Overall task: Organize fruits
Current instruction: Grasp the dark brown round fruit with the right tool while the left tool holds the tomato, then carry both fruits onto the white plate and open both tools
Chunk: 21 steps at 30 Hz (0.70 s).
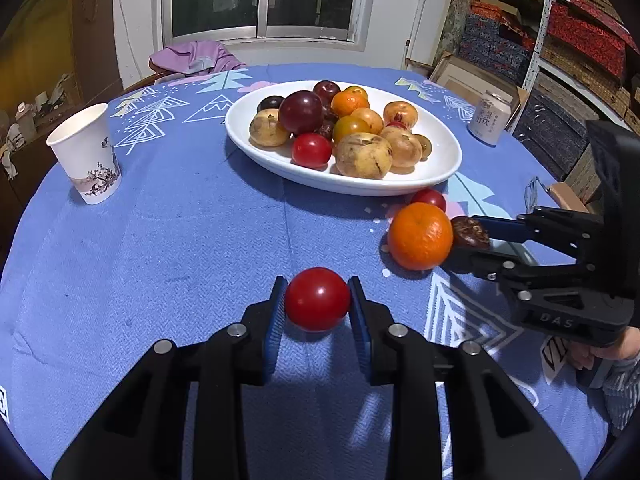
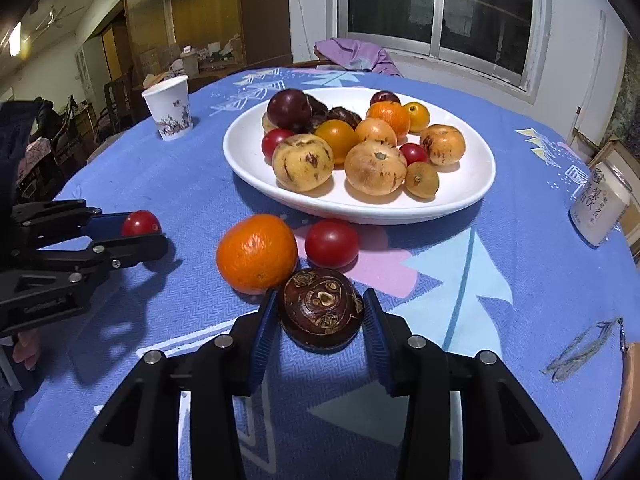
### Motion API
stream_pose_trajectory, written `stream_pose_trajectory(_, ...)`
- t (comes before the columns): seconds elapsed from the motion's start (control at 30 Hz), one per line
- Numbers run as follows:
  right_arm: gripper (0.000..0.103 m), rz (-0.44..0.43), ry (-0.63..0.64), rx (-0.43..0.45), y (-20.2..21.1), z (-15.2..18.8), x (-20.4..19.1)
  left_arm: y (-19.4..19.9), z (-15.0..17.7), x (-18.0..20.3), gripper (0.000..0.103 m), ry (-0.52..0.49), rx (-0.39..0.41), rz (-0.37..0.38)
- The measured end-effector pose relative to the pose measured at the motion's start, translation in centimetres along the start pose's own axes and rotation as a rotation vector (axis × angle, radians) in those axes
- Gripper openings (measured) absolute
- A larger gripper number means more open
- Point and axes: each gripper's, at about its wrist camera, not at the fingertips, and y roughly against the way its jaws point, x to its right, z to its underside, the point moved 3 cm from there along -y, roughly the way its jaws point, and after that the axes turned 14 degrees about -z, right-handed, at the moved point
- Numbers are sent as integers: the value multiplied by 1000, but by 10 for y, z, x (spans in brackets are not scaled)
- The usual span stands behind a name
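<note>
Blue cloth printed with pale trees covers the round table point(image 1: 168, 248), and we work on it with a claw in each hand. Our left gripper point(image 1: 318, 300) is fully closed on a small red tomato point(image 1: 317, 299), its blue pads pressed against both sides of the fruit, which sits low over the cloth. From the right wrist view the same gripper comes in from the left edge with the tomato at its tips.

Our right gripper point(image 2: 320, 312) straddles a dark brown water chestnut point(image 2: 321, 307) lying on the cloth. Its jaws stand only partly open, with the left pad touching the skin; we cannot tell whether the right pad is pressing yet. Touching the chestnut on its far left side is a mandarin orange point(image 2: 257, 253), and just beside that, nearer the plate, lies another red tomato point(image 2: 331, 242).

Behind these loose fruits the white oval plate point(image 2: 472, 196) holds a heap of dark plums, small oranges, red tomatoes and mottled yellow fruits. A paper cup point(image 1: 86, 154) stands well apart at the far left, and a pale drink can point(image 1: 489, 117) stands to the right of the plate.
</note>
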Motion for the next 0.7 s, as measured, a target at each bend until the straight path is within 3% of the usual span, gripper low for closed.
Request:
stream_pose_trajectory(0.13, 44, 3, -45, 103, 31, -9, 9, 4, -2, -1, 30, 7, 14, 1)
stream_pose_trajectory(0.4, 44, 23, -130, 198, 57, -18, 32, 10, -10, -6, 30, 24, 40, -11)
stream_pose_trajectory(0.7, 44, 14, -184, 226, 61, -69, 57, 9, -91, -14, 30, 105, 91, -31)
